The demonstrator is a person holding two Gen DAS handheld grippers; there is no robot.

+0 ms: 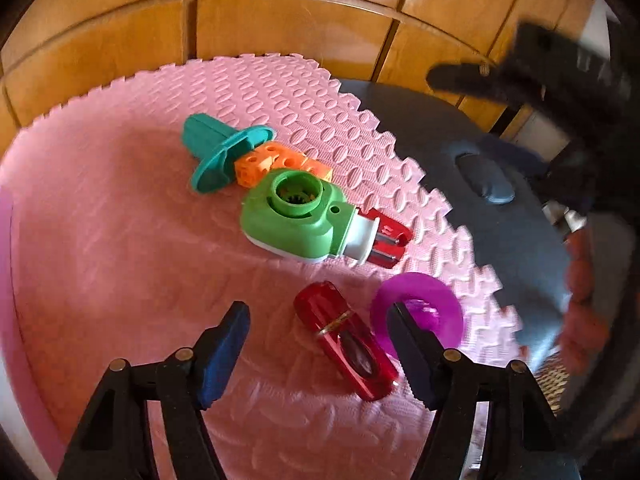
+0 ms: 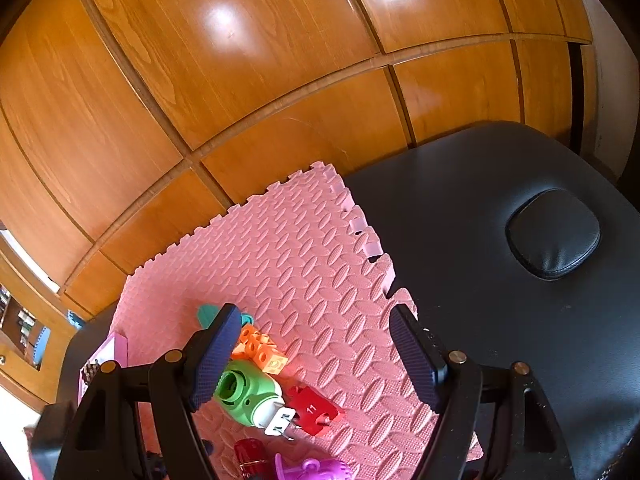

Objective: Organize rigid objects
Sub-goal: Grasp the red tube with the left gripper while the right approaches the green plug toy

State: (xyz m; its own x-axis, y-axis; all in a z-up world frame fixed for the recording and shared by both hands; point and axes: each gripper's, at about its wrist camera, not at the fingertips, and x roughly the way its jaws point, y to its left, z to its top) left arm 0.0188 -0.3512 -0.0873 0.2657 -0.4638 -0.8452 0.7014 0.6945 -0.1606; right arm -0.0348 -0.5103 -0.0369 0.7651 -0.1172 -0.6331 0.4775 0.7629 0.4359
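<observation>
A glossy red toy car (image 1: 348, 344) lies on the pink foam mat (image 1: 120, 240) between the fingers of my left gripper (image 1: 318, 354). The jaws stand open: the left pad is well clear of the car and the right pad sits close beside it. A purple ring toy (image 1: 420, 304) lies just behind the right finger. Farther back are a green toy (image 1: 292, 216), a red tile (image 1: 386, 240), orange cubes (image 1: 264, 164) and a teal flanged piece (image 1: 216, 152). My right gripper (image 2: 314, 360) hangs open above the mat, holding nothing, with the green toy (image 2: 244, 392) and the red tile (image 2: 314, 410) below it.
The mat lies on a black padded table (image 2: 480, 240) with a cushion plug (image 2: 554, 234) at the right. Wooden cabinet doors (image 2: 280, 80) stand right behind. A pink box edge (image 2: 108, 352) shows at the mat's left. A blurred dark shape (image 1: 540, 64) fills the left wrist view's upper right.
</observation>
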